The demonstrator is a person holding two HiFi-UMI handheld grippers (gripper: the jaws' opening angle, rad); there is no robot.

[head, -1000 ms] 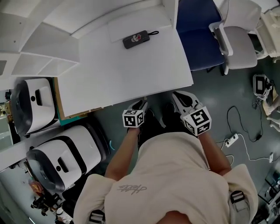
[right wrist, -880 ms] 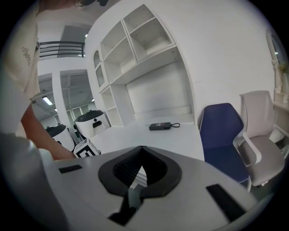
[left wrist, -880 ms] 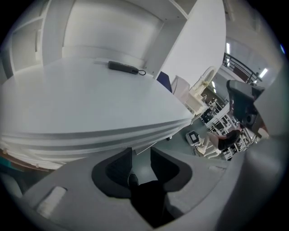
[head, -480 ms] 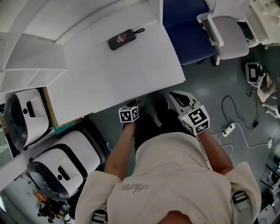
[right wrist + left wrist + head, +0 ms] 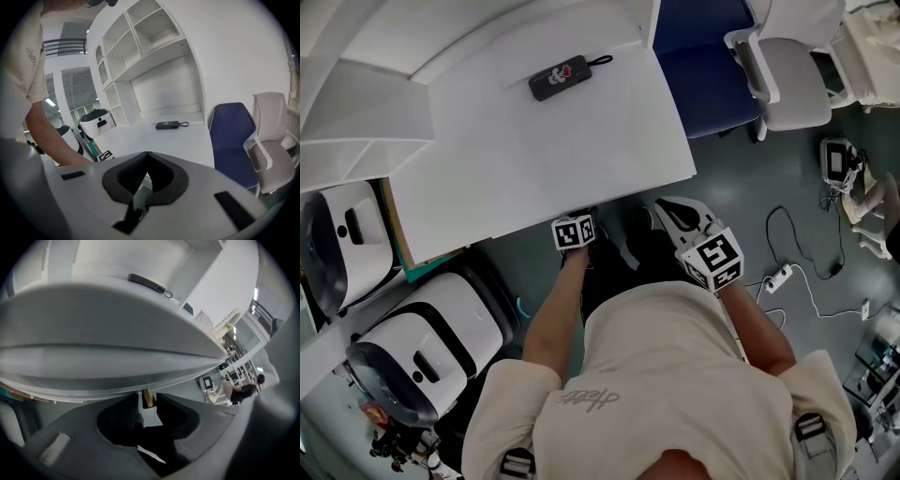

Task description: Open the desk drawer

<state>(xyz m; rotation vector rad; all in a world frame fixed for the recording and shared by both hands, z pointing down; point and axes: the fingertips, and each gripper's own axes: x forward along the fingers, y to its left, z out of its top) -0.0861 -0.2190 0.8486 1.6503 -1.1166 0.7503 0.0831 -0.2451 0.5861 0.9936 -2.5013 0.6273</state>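
Observation:
The white desk (image 5: 544, 141) fills the upper middle of the head view. My left gripper (image 5: 579, 217) reaches in under its front edge, so the jaws are hidden there. In the left gripper view the drawer front (image 5: 108, 366) spans the frame as a pale grey band. A small brass drawer knob (image 5: 148, 399) hangs below it. The left gripper (image 5: 147, 401) has its jaws close on either side of that knob. My right gripper (image 5: 664, 206) hovers apart to the right, below the desk's edge. The right gripper (image 5: 147, 154) is shut with nothing in it.
A black case (image 5: 562, 77) with a cord loop lies at the back of the desk. A blue chair (image 5: 703, 66) and a grey chair (image 5: 792, 75) stand to the right. Two white machines (image 5: 422, 347) sit on the left. Cables and a power strip (image 5: 778, 277) lie on the floor.
My left gripper has moved forward until its jaws went under the desk's front edge. The right gripper has drifted slightly left and stayed shut.

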